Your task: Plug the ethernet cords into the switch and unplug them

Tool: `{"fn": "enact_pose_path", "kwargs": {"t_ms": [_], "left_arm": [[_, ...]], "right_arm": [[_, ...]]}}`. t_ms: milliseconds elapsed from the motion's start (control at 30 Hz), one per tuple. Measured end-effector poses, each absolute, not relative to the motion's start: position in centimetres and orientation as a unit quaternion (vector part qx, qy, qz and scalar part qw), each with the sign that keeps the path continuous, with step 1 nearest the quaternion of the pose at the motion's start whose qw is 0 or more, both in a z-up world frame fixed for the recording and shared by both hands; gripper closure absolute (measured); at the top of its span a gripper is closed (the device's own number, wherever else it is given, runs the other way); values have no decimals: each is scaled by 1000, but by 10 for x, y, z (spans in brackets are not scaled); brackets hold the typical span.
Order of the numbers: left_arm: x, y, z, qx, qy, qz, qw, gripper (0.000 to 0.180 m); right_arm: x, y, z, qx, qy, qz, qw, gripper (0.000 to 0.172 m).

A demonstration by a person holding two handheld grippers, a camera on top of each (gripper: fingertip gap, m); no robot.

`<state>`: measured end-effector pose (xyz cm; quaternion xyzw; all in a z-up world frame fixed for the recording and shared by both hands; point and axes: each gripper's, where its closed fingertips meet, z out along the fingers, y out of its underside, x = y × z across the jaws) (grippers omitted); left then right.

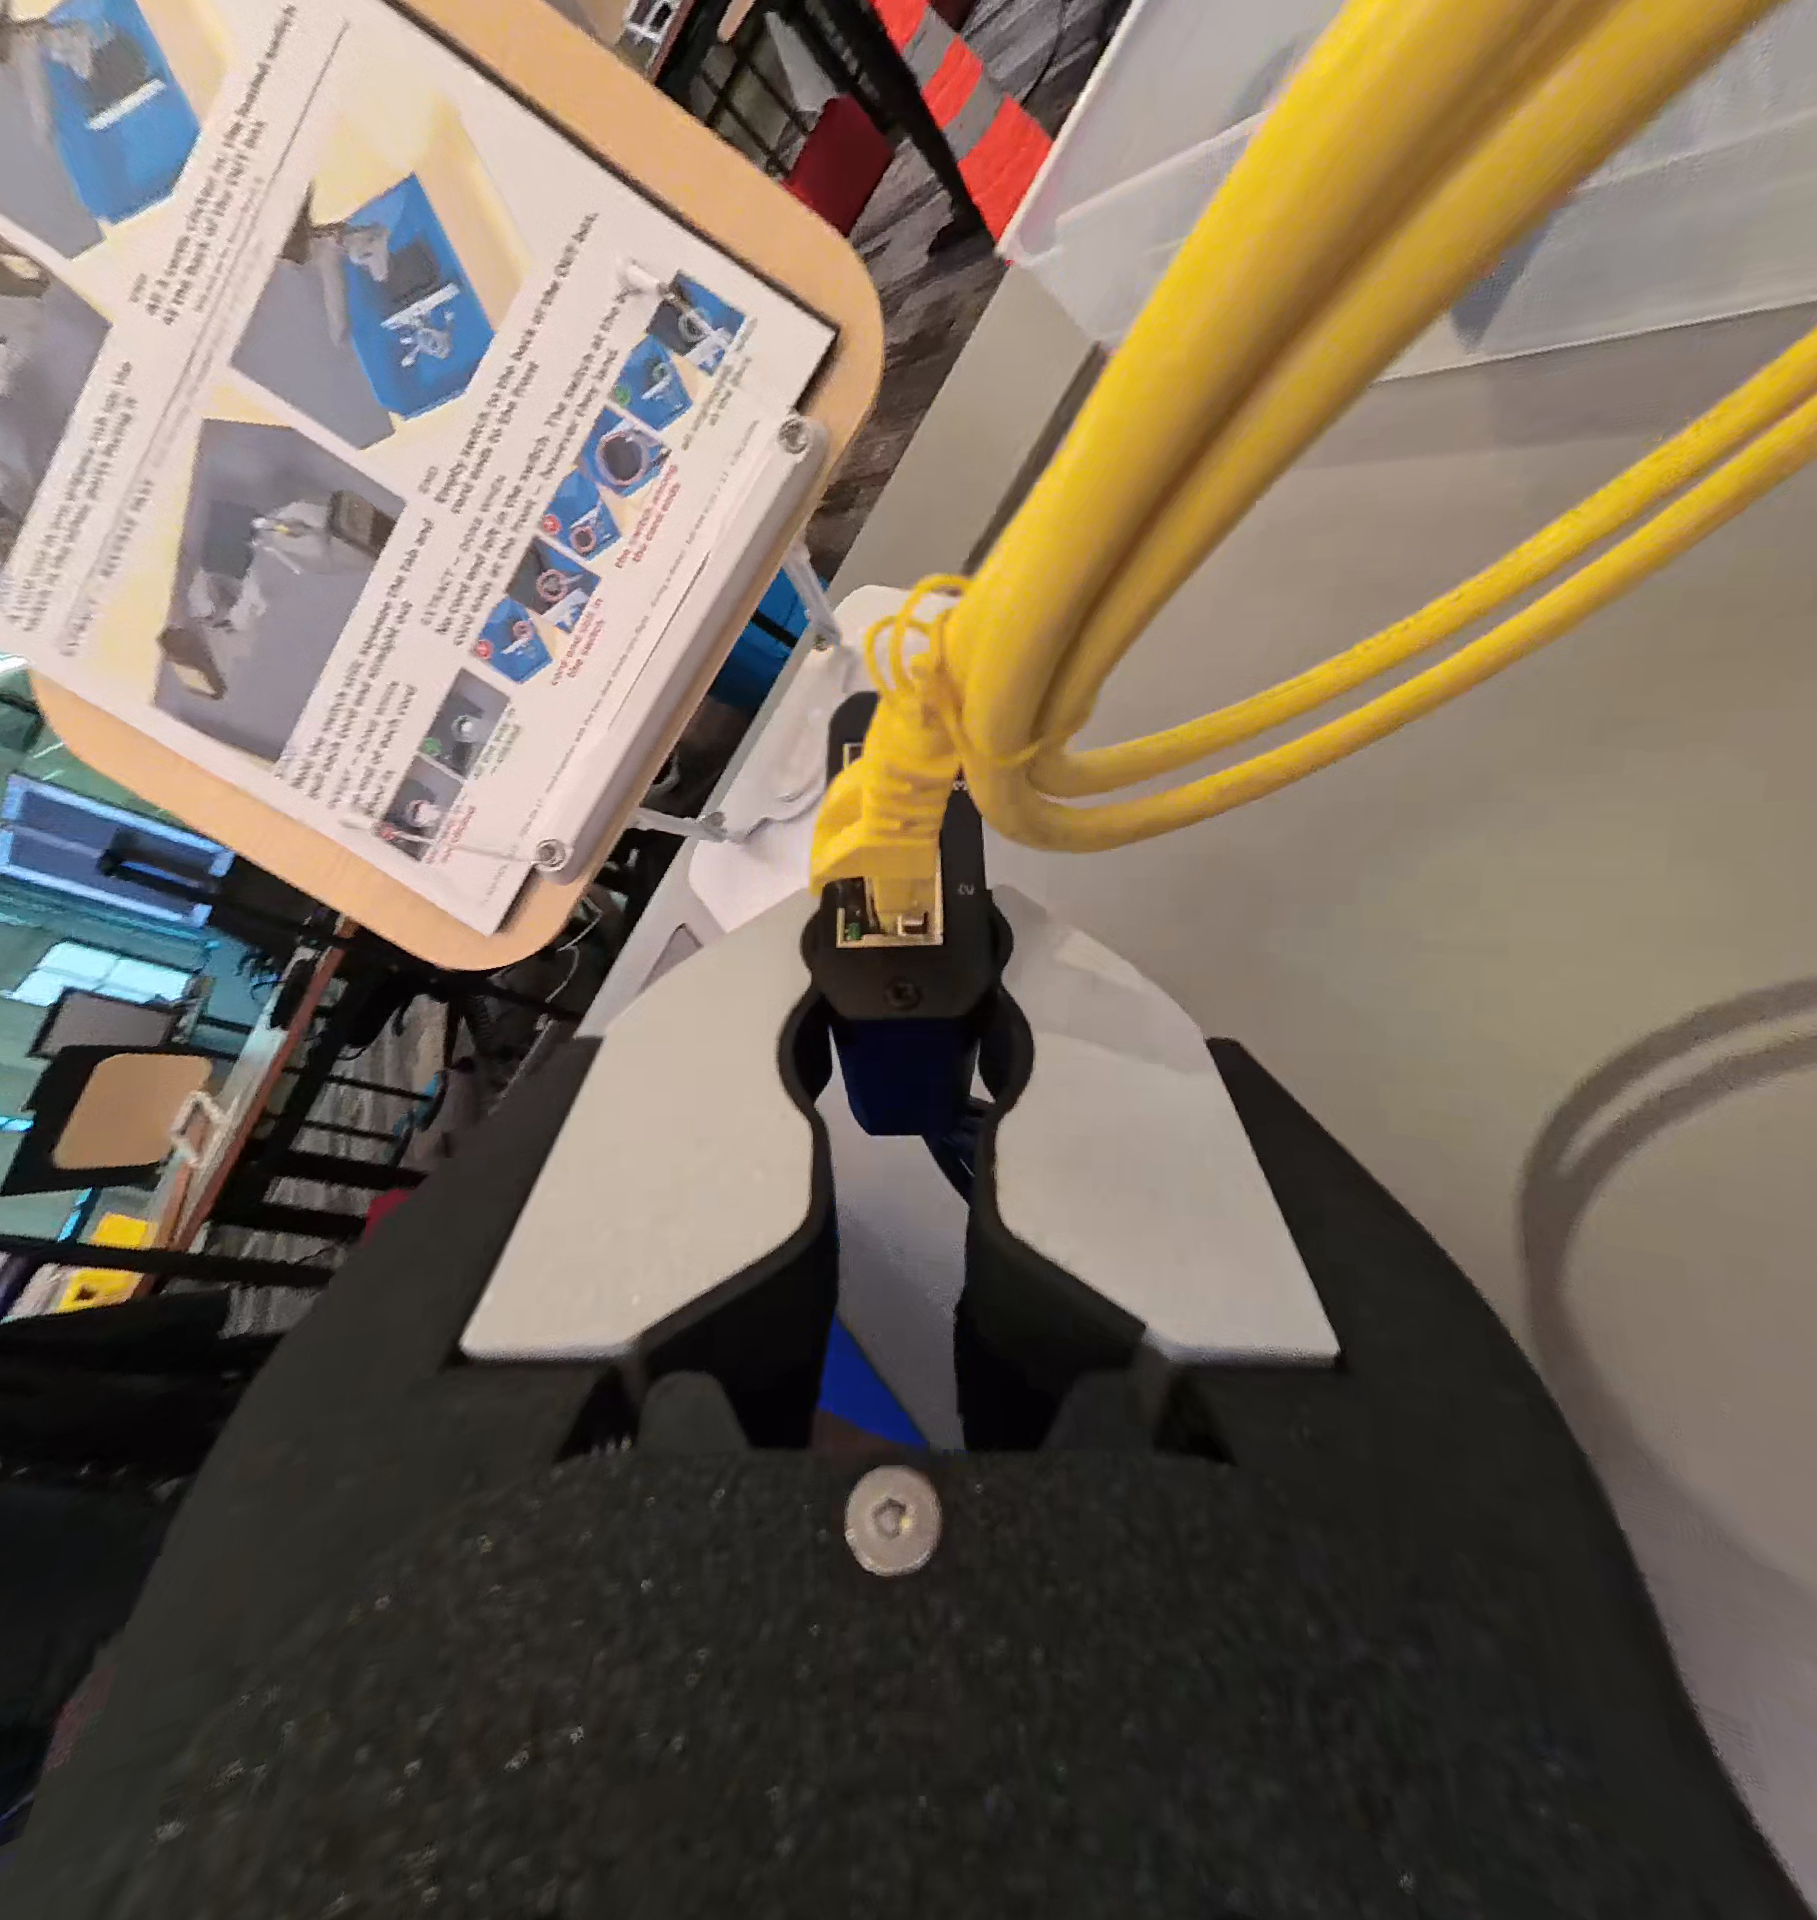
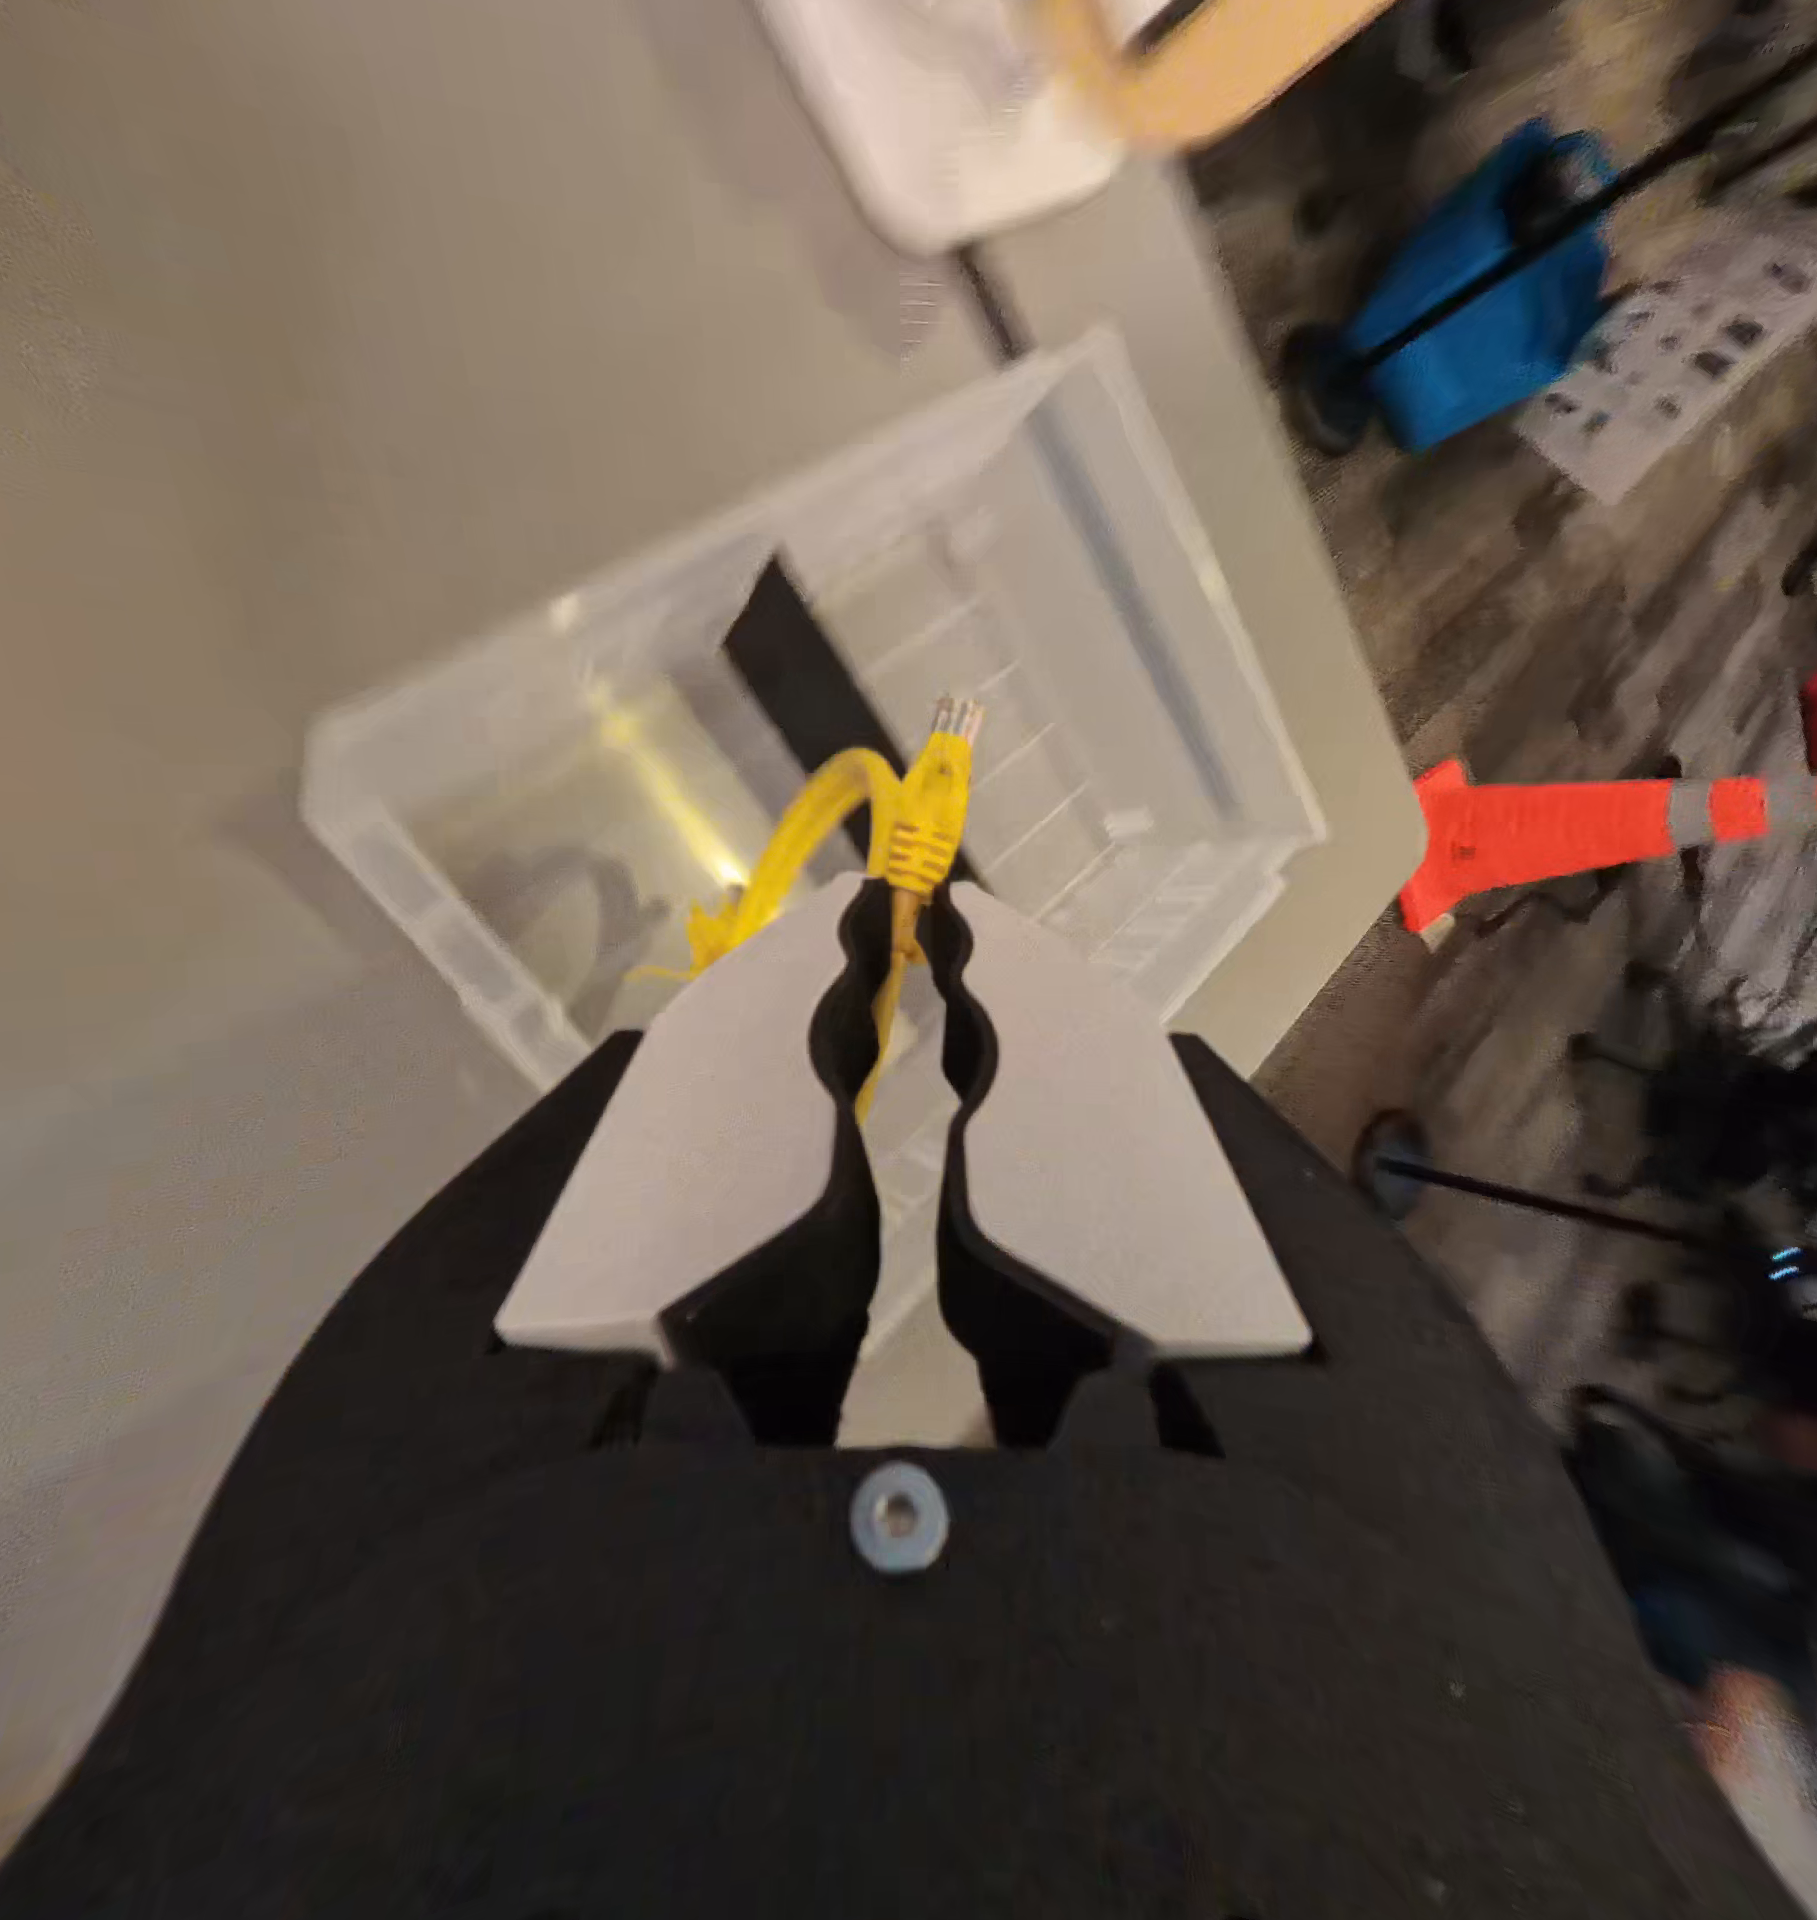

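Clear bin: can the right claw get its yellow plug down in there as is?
Probably yes. The right claw grips the cord just behind the plug, and the clear bin lies open-topped straight ahead, nothing between them. Blur hides finer detail.

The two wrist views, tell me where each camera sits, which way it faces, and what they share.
Left wrist view: sits on the left hand-held gripper, looking along its fingers at the black switch clamped between them, one yellow plug seated in it.
Right wrist view: sits on the right hand-held gripper, looking down over a clear plastic bin, fingers closed on a yellow ethernet cord, connector free.
Shared: yellow cords, grey table, clear bin.
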<state>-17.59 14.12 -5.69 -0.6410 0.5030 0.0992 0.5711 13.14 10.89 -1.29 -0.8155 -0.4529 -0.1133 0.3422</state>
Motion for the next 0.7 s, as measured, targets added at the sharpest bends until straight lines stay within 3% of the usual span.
{"fn": "enact_pose_path", "kwargs": {"t_ms": [200, 300, 467, 567, 700], "left_arm": [[-157, 126, -63, -624, 536, 60, 566, 156], [-146, 114, -66, -613, 555, 18, 561, 156], [-146, 114, -66, -611, 555, 14, 564, 156], [-145, 113, -64, -611, 551, 4, 568, 156], [-140, 106, -61, -591, 563, -2, 577, 156]], "right_arm": [[137, 132, -83, -766, -556, -154, 284, 163], [147, 138, -114, -828, -498, -35, 254, 160], [134, 120, -145, -855, -473, 70, 201, 139], [123, 114, -139, -843, -488, 56, 220, 133], [92, 109, -74, -819, -464, 85, 326, 137]]}}
